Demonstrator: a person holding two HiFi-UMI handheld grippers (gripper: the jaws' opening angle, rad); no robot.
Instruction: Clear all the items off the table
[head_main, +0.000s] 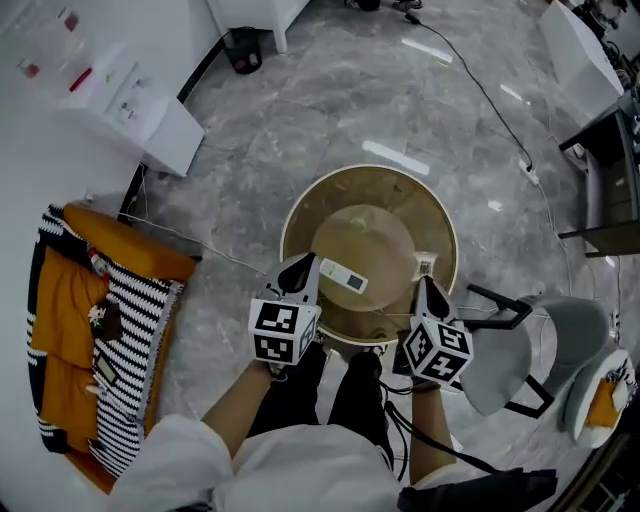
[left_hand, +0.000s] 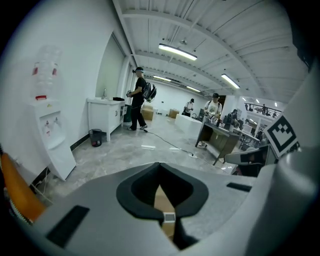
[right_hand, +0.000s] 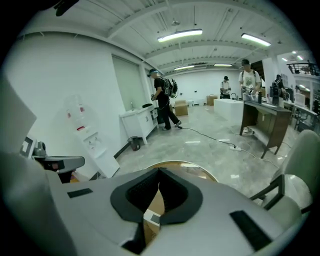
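Observation:
A tan cardboard box (head_main: 365, 250) with a white label (head_main: 343, 276) lies on the round wooden table (head_main: 300, 215). My left gripper (head_main: 300, 270) hovers at the box's near left edge, its black jaws closed tip to tip. At the near right edge sits my right gripper (head_main: 427, 287), also shut, beside a small white tag (head_main: 425, 265). In the left gripper view, cardboard (left_hand: 162, 200) shows through the narrow slit below the jaws. The right gripper view shows the same cardboard (right_hand: 152, 207) and the table rim (right_hand: 200, 170) beyond. I cannot tell whether either gripper touches the box.
A grey chair (head_main: 560, 340) stands right of the table. An orange seat with a striped cloth (head_main: 90, 330) lies at left. A white water dispenser (head_main: 130, 100) stands far left, a cable (head_main: 480, 90) crosses the floor, and a dark desk (head_main: 615, 180) is at right. People stand far off.

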